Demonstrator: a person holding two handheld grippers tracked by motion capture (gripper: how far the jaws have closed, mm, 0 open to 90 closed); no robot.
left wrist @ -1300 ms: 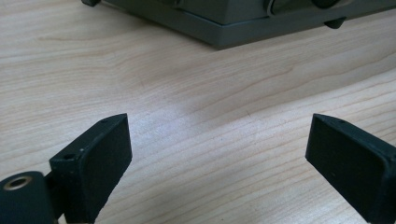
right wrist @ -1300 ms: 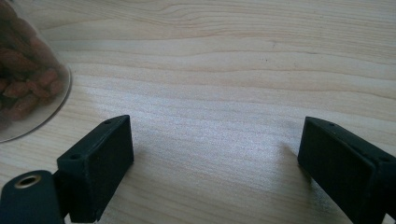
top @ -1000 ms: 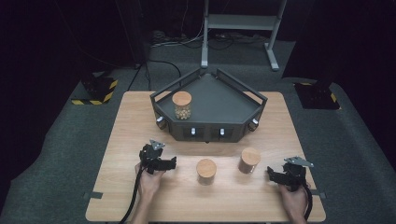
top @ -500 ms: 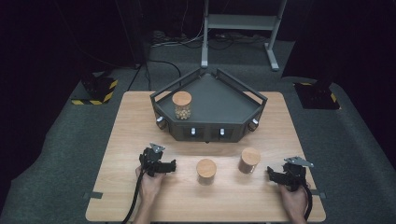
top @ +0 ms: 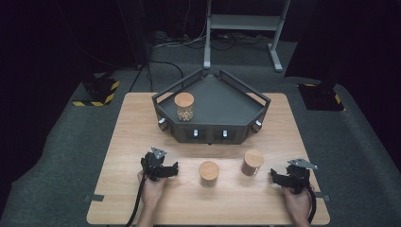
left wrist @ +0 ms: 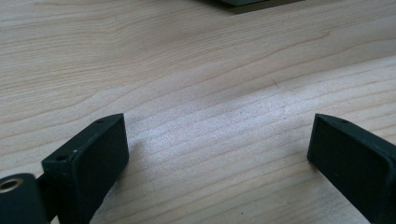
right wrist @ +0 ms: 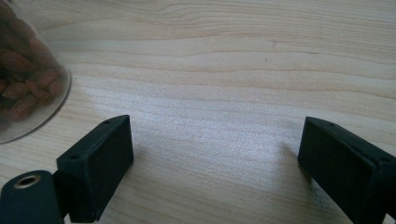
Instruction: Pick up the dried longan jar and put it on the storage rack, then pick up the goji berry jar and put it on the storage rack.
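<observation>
The jars are the thing here: two small clear ones with wooden lids stand on the tabletop (top: 118,142), the middle jar (top: 208,173) pretty much dead centre near the front edge and the darker-filled jar (top: 252,162) just off to its 3 o'clock, slightly further back. A third jar (top: 184,106) already stands inside the dark tray (top: 236,101) at 12 o'clock from both.

Handling-wise they look like glass or hard plastic, so stiff, smooth and probably a bit slippery on the sides. Filled with what looks like dried fruit or nuts, so some weight but likely nothing heavy. The lid seems to just sit on top, so grabbing by the lid is risky. Best bet is squeezing the straight wall around mid-height, keeping the jar upright.

The right hand-held gripper (top: 289,175) rests low on the tabletop at about 3 o'clock from the darker-filled jar, near but not touching. In the right gripper view its jaws stand wide apart with bare wood between them, and the jar's curved wall (right wrist: 28,79) shows at the upper left. The left hand-held gripper (top: 165,170) sits at 9 o'clock from the middle jar, jaws also spread wide, holding nothing.
</observation>
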